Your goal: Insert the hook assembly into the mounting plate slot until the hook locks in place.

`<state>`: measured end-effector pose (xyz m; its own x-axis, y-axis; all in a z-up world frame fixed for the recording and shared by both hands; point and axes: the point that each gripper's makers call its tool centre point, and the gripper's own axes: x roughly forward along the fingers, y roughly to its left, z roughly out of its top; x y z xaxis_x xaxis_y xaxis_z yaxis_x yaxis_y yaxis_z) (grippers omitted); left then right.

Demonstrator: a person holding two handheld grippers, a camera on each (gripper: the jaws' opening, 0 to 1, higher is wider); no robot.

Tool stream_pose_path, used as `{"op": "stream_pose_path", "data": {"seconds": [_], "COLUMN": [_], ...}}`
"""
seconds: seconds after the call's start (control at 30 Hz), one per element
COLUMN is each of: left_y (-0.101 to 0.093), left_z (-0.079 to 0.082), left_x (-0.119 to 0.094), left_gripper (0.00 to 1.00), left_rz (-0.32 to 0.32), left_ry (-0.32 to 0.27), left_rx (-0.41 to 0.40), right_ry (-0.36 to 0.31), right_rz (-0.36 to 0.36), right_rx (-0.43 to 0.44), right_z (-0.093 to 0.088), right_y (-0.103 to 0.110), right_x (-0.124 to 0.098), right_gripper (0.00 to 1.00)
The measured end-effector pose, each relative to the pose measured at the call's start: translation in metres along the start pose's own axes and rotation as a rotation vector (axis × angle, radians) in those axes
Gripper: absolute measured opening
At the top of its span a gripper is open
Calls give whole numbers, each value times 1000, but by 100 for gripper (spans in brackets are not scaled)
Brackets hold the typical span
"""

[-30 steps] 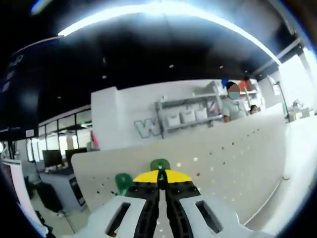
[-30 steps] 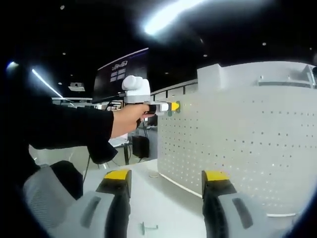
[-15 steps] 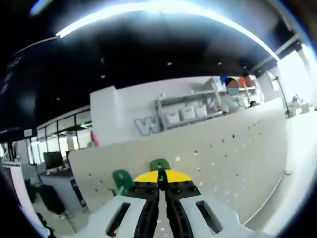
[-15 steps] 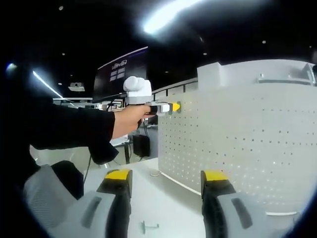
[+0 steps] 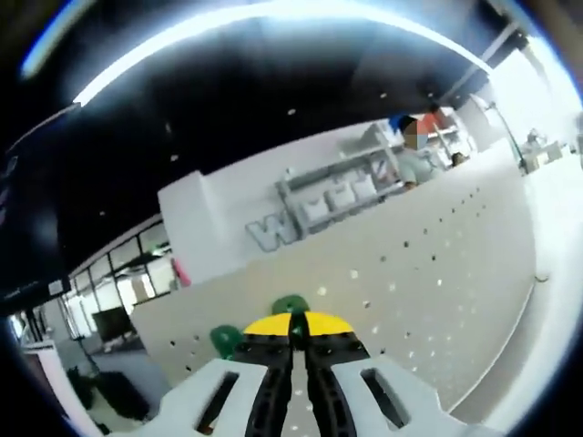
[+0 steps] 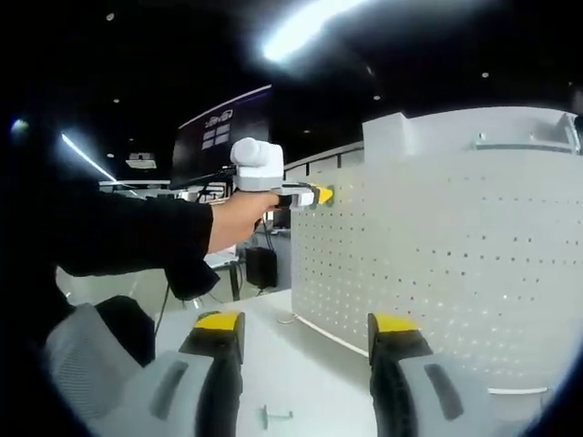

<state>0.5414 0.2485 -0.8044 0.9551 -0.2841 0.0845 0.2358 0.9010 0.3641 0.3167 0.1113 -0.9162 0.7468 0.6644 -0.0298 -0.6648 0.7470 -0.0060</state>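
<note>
Left hand-held gripper clenched on green hook assembly (at pegboard upper edge) | right hand-held gripper released, jaws apart above bench

The left gripper has a pale grey body with two slotted openings in its shell, black ridged fingers and yellow caps at the tips. The right gripper has the same make: grey shells with an oval recess on each side, black fingers topped with yellow pads. The person's hand emerges from a long black sleeve with a loose cuff.
</note>
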Motion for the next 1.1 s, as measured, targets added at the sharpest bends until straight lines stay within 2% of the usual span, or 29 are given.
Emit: {"op": "stream_pose_path", "data": {"seconds": [0.07, 0.27, 0.3, 0.37, 0.6, 0.87, 1.1], "left_y": [0, 1, 1, 1, 0, 0, 0], "left_z": [2, 2, 2, 3, 1, 8, 9], "left_x": [-1, -2, -3, -5, -4, -17, -35], "left_gripper": [3, 4, 4, 4, 6, 13, 20], "left_rz": [8, 7, 3, -10, -21, -21, -28], "left_ry": [-29, -31, -34, -38, -30, -46, -44], "left_rx": [21, 5, -7, -86, -101, -92, -122], "right_ry": [-3, -2, -1, -2, 0, -1, 3], "right_rz": [-1, 0, 0, 1, -4, -11, -4], "right_rx": [-2, 0, -2, -6, -5, -16, -30], "right_z": [1, 1, 1, 1, 1, 2, 1], "right_y": [0, 0, 0, 0, -2, -2, 0], "right_x": [0, 0, 0, 0, -1, -2, -1], "right_gripper": [52, 52, 52, 52, 52, 51, 50]}}
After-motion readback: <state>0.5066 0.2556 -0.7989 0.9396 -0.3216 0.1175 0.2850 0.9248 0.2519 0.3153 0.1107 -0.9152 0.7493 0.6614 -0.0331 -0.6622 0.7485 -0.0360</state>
